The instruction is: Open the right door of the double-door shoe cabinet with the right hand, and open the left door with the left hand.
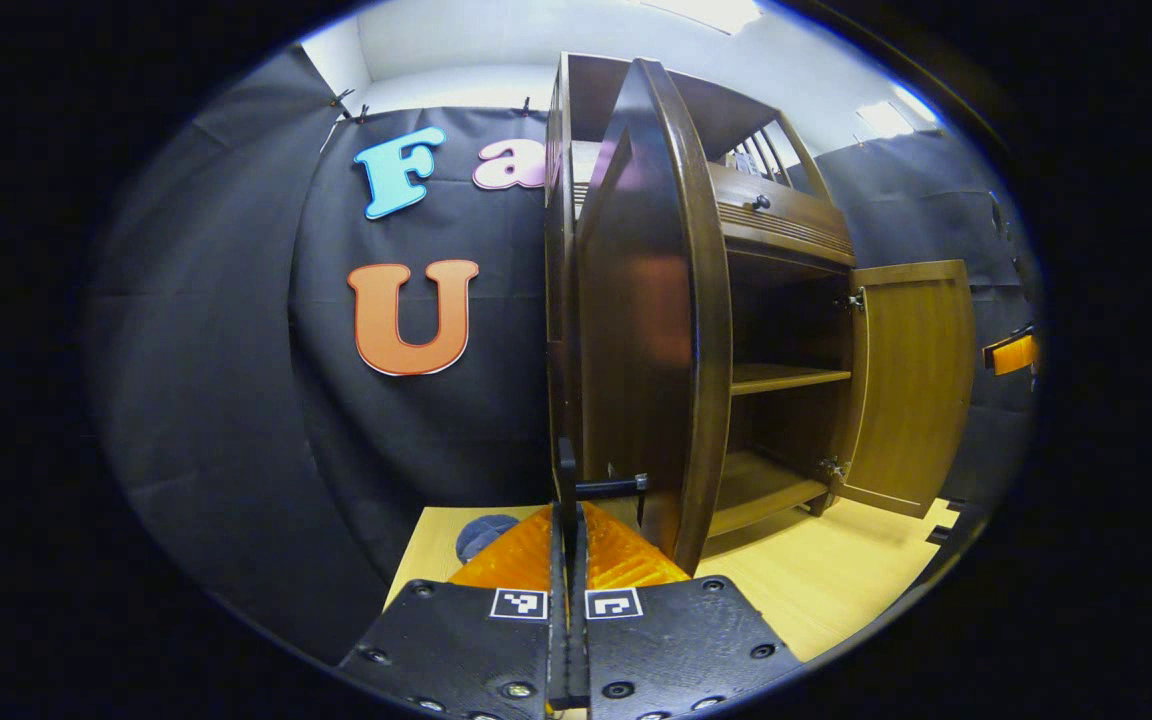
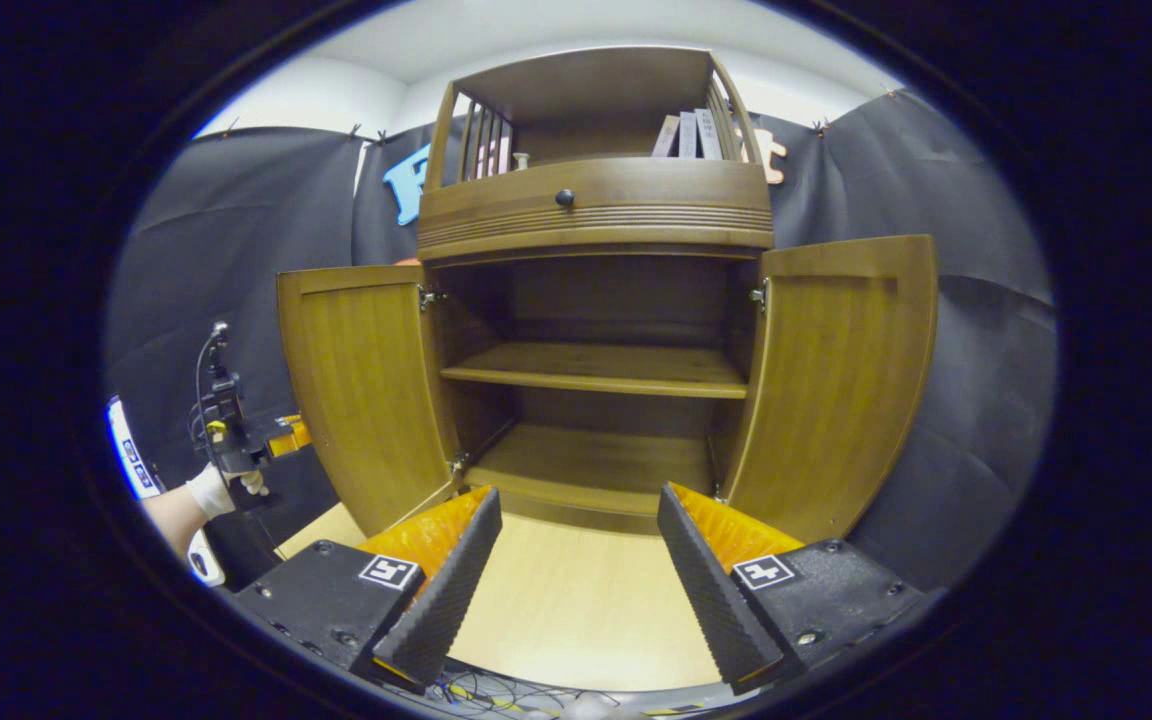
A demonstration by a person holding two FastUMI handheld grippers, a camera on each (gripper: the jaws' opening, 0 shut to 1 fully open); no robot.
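The brown wooden shoe cabinet (image 2: 596,205) faces me with both doors swung wide. In the right gripper view my right gripper (image 2: 578,500) is open and empty, low in front of the cabinet's bottom shelf, between the left door (image 2: 366,390) and the right door (image 2: 841,380). In the left gripper view the left door (image 1: 646,320) stands edge-on just ahead. My left gripper (image 1: 566,510) is shut on its black handle (image 1: 611,487). The right door (image 1: 911,385) hangs open farther off. A gloved hand (image 2: 211,490) holds the left gripper behind the left door.
The cabinet stands on a light wooden floor (image 2: 576,610). Inside are a middle shelf (image 2: 601,370) and a bottom shelf (image 2: 586,460). A drawer with a dark knob (image 2: 564,198) sits above the doors, and books (image 2: 691,132) stand on top. A dark round patch (image 1: 484,535) lies on the floor.
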